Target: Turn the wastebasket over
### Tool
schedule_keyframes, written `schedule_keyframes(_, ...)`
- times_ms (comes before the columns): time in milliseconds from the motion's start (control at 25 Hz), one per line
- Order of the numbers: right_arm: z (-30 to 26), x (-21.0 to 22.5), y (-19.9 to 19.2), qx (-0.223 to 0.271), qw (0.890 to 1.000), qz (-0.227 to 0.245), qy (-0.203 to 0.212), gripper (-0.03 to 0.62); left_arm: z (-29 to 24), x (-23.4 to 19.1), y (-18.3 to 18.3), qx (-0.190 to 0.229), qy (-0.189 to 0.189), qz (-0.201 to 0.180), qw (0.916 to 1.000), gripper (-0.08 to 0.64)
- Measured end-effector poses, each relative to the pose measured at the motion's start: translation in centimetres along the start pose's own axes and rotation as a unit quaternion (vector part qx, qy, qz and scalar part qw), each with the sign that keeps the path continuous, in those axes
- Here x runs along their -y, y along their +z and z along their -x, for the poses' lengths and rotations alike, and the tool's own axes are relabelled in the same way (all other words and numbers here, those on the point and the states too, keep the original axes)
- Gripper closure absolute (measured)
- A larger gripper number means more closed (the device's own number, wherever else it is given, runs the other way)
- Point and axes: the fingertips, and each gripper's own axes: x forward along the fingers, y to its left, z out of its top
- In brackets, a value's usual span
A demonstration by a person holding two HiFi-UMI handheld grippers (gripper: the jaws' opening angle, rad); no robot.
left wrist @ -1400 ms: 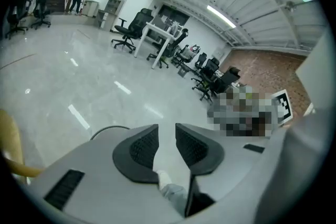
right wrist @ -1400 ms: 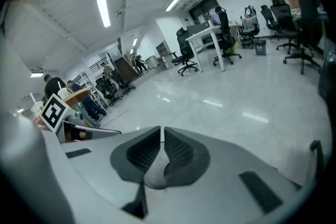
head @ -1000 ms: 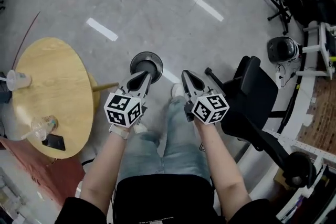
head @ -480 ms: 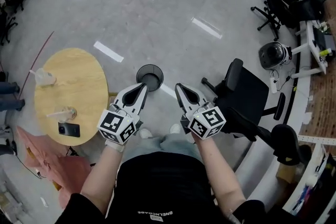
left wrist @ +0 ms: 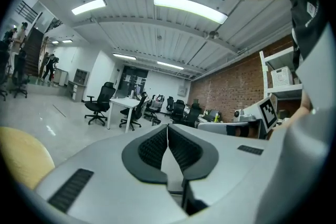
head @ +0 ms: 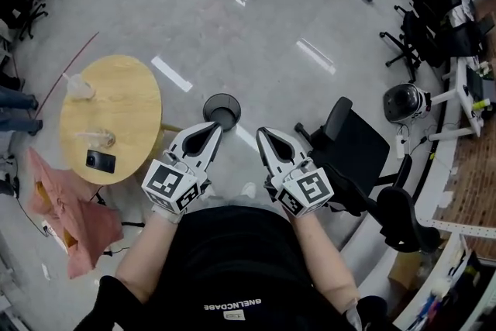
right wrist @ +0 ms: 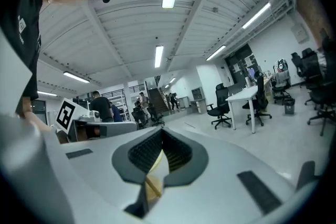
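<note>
The wastebasket (head: 222, 111), a round black mesh bin, stands upright on the grey floor with its mouth facing up. In the head view it sits just beyond both gripper tips and far below them. My left gripper (head: 216, 125) and right gripper (head: 260, 132) are held side by side at chest height in front of the person, apart from the bin. In the left gripper view the left gripper (left wrist: 167, 126) has its ribbed pads closed together with nothing between them. The right gripper (right wrist: 161, 130) is likewise shut and empty, pointing across the office.
A round wooden table (head: 124, 101) stands to the left with two cups (head: 80, 87) and a phone (head: 101, 161) on it. A pink cloth (head: 62, 213) lies beside it. A black office chair (head: 353, 147) stands close on the right. More chairs and desks are further off.
Both grippers have risen well above the floor and the head view has pulled back as the person stood up. The wastebasket stays upright in its place and now looks smaller.
</note>
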Motion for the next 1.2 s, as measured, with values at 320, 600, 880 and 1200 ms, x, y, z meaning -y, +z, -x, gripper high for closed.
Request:
schedule_keyframes(320,2.1,-0.7,-0.2,-0.001,1.0,0.024,0.007,0.581,0.9,3.1,0.1,0.013,-0.01,-0.027,0.9995,0.543)
schedule_keyframes(600,2.3,-1.5,-0.5,-0.005,0.999,0.035,0.007,0.581,2.1,2.7,0.1,0.017,-0.001,-0.03,0.9994,0.545)
schedule_keyframes(880,1.1,-2.4,0.0,-0.001,0.999,0.039,0.001,0.581,2.9,1.4,0.7,0.024,0.004,-0.025,0.9994,0.545)
schedule_keyframes(1200,-0.2,-3.2,-0.5,-0.003,0.999,0.044,-0.001,0.581,3.5,-0.4,0.4,0.024,0.004,-0.004,0.9997,0.545)
